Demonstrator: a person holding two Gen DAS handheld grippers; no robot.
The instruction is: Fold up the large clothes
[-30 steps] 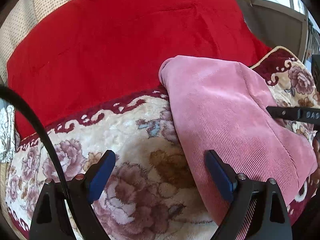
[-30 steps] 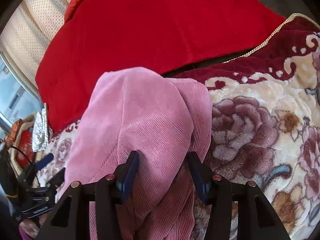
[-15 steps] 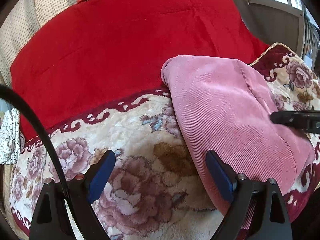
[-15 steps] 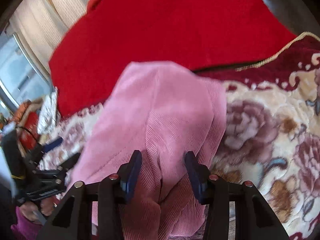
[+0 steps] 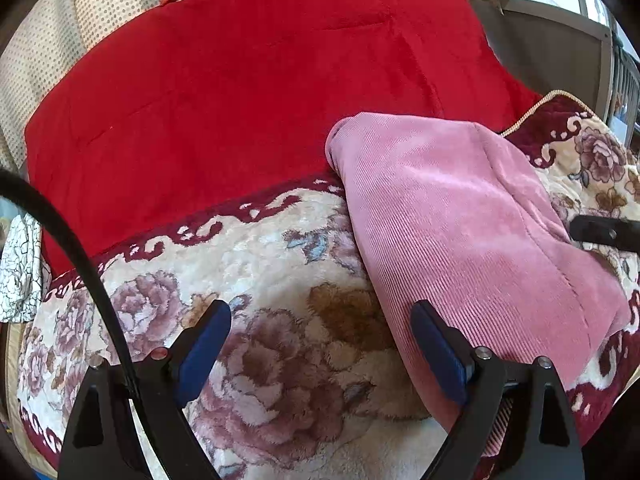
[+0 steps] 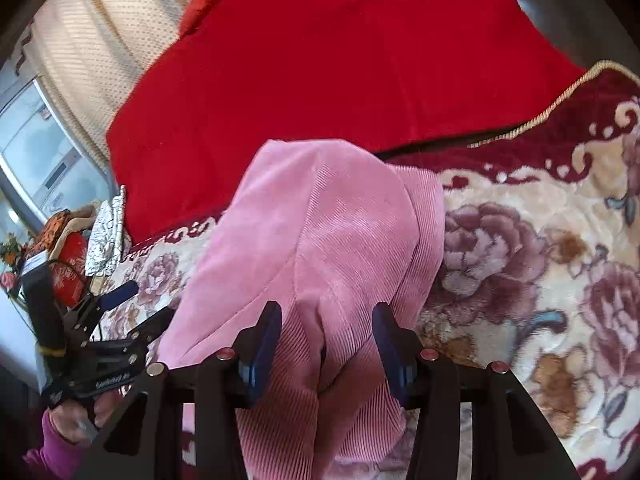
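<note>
A pink corduroy garment lies folded in a long bundle on the floral blanket. My left gripper is open and empty over the blanket, its right finger beside the garment's left edge. In the right wrist view the garment runs up the middle and a raised fold of it sits between my right gripper's jaws, which stand partly apart around it. The left gripper shows at the left of that view.
A red quilt covers the far half of the bed. A dotted cream curtain hangs behind it. A white patterned cloth and red boxes sit at the left bedside. A dark bed frame stands at the far right.
The right gripper has drawn back and risen a little, its jaws slightly wider around the pink fold. The left gripper has stayed open and shifted slightly back.
</note>
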